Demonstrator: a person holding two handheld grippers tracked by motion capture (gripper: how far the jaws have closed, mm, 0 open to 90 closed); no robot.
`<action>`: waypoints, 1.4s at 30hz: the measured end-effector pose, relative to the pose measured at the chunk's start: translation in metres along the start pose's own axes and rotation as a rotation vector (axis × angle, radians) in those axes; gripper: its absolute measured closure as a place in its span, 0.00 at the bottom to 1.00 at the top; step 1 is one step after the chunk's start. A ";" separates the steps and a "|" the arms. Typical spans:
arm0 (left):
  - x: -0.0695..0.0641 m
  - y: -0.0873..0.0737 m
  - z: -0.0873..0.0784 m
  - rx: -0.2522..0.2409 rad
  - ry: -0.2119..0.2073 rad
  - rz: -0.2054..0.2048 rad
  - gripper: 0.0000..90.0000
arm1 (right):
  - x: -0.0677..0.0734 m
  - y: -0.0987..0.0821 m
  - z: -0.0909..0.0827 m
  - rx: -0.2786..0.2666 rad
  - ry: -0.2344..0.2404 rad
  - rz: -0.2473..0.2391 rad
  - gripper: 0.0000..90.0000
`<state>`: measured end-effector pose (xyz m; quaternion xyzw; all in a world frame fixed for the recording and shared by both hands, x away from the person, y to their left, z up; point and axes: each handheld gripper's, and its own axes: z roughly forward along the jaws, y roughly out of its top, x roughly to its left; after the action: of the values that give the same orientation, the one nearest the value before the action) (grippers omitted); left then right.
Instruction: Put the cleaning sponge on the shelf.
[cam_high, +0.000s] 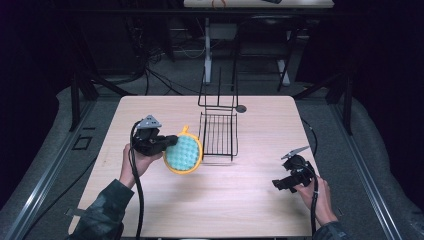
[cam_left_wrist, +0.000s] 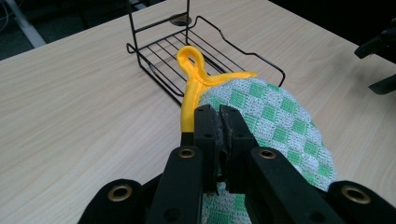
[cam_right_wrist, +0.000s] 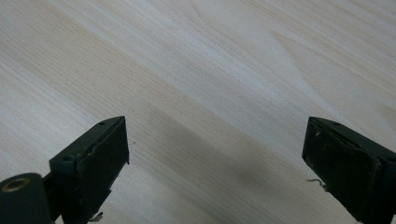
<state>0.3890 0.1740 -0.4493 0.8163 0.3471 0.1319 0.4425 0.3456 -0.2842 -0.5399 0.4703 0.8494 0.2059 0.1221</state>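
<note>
A: Left gripper (cam_high: 167, 142), jaws clamped tight on the pot holder (cam_high: 184, 153), lifted off the counter (cam_high: 150, 210) just beside the wire rack (cam_high: 218, 135).

B: Which way from the jaws?

A: Rack sits straight ahead past the cloth; yellow loop (cam_left_wrist: 190, 58) points at it, so the long axis runs jaws-to-rack. Left hand far nearer; right gripper (cam_high: 280, 184) well apart, jaws wide, nothing in them, low over bare wood.

B: Looks?

A: Round, green-white check, yellow trim, soft and floppy. Prob. next: loop goes to the rack.
</note>
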 end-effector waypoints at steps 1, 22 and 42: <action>0.000 0.001 0.001 -0.002 -0.001 0.001 0.96 | 0.000 0.000 0.000 0.000 0.000 0.000 0.07; -0.002 0.023 0.030 -0.039 -0.017 0.010 0.96 | 0.000 0.000 0.000 0.001 0.001 -0.005 0.08; 0.003 0.030 0.055 -0.084 -0.006 -0.026 0.96 | 0.001 0.000 0.001 0.004 0.006 -0.004 0.08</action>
<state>0.4337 0.1307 -0.4564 0.7926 0.3506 0.1383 0.4792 0.3455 -0.2837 -0.5407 0.4683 0.8511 0.2053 0.1190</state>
